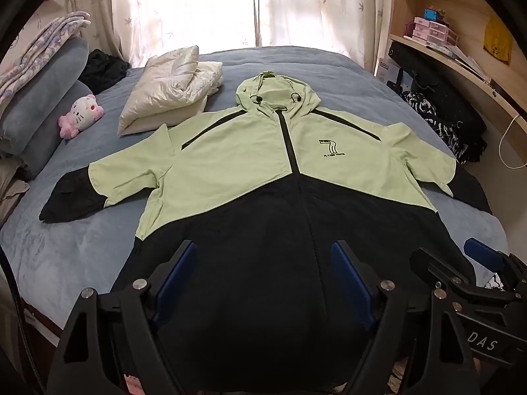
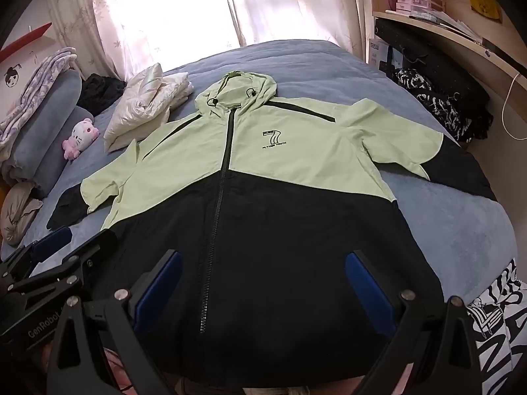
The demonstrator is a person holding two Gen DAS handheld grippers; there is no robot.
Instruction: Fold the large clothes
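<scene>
A hooded jacket (image 1: 230,164), pale green on top and black below, lies flat and face up on the blue bed, zipped, hood away from me, both sleeves spread out. The same jacket (image 2: 296,151) fills the right wrist view. My left gripper (image 1: 263,279) hovers over the black lower hem, left of the zip, open with nothing between its blue pads. My right gripper (image 2: 263,289) hovers over the hem on the right of the zip, open wide and empty. Each gripper shows at the edge of the other's view: the right gripper (image 1: 461,270) and the left gripper (image 2: 69,247).
A folded white puffer jacket (image 1: 171,89) lies beyond the left sleeve. A pink and white plush toy (image 1: 80,115) and grey pillows (image 1: 42,98) sit at the left. Dark clothes (image 1: 441,121) are piled by the wooden shelf (image 1: 461,62) on the right. Curtains (image 1: 230,6) hang behind the blue bed (image 1: 66,253).
</scene>
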